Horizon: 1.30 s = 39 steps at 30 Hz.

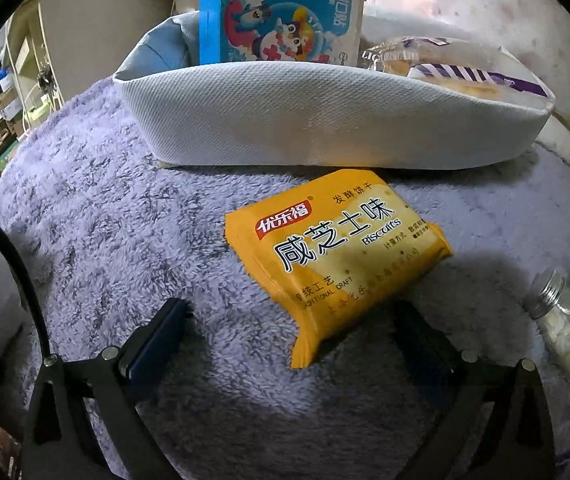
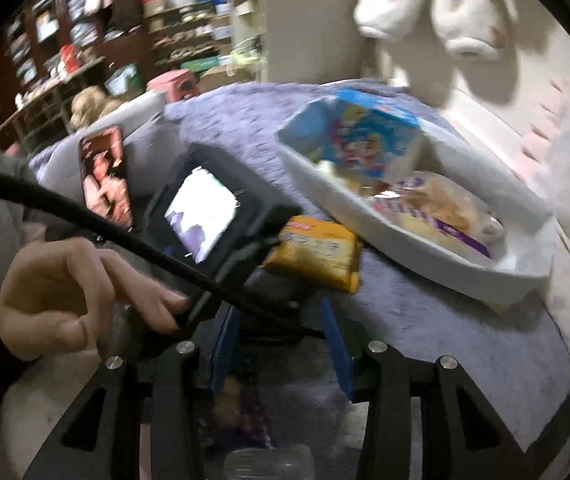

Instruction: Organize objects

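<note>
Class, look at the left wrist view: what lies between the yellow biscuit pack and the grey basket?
Only bare purple fleece, in shadow; the biscuit pack lies just short of the basket, shown in the left wrist view.

Both wrist views angled down, close over blanket (image 1: 105, 220); share biscuit packet (image 1: 337, 256), basket (image 1: 325, 120).

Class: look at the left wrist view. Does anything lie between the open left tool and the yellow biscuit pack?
Nothing visible does. The pack lies on the rug just ahead of the left tool, its near corner already between the fingers.
</note>
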Each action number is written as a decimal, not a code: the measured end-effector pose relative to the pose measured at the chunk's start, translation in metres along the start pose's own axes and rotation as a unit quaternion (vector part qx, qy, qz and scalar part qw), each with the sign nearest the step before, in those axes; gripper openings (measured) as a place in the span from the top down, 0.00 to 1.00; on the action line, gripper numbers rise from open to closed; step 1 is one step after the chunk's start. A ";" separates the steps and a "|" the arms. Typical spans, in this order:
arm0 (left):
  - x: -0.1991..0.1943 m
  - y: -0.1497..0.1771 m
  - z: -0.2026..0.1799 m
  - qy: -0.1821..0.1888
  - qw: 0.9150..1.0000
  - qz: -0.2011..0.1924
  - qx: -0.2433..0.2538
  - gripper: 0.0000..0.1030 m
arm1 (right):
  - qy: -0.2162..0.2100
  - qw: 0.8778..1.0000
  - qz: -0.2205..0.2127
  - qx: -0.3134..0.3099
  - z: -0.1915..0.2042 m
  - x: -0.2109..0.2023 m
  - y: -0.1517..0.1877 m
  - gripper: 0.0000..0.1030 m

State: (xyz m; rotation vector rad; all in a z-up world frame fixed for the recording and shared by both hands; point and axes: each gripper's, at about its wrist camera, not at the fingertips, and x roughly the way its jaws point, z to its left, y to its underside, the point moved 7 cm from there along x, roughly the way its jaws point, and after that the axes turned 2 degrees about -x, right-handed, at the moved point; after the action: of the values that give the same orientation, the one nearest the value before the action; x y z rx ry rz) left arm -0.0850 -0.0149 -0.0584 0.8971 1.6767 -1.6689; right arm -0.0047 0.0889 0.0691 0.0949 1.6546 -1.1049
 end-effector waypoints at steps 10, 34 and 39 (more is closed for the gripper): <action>-0.003 0.002 0.002 0.001 1.000 0.000 -0.001 0.02 | -0.043 0.987 -0.017 -0.151 0.070 -0.004 0.010 0.60; -0.002 0.001 0.003 0.001 1.000 0.000 -0.001 0.02 | 0.170 0.923 -0.246 0.242 -0.078 -0.029 -0.038 0.60; -0.002 0.001 0.003 0.001 1.000 0.000 0.000 0.02 | 0.195 0.873 -0.369 0.254 -0.077 -0.073 -0.036 0.32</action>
State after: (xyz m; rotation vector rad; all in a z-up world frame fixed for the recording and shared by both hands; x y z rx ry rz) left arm -0.0836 -0.0175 -0.0575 0.8994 1.6785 -1.6673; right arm -0.0507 0.1548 0.1468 0.0195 1.7473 -2.2219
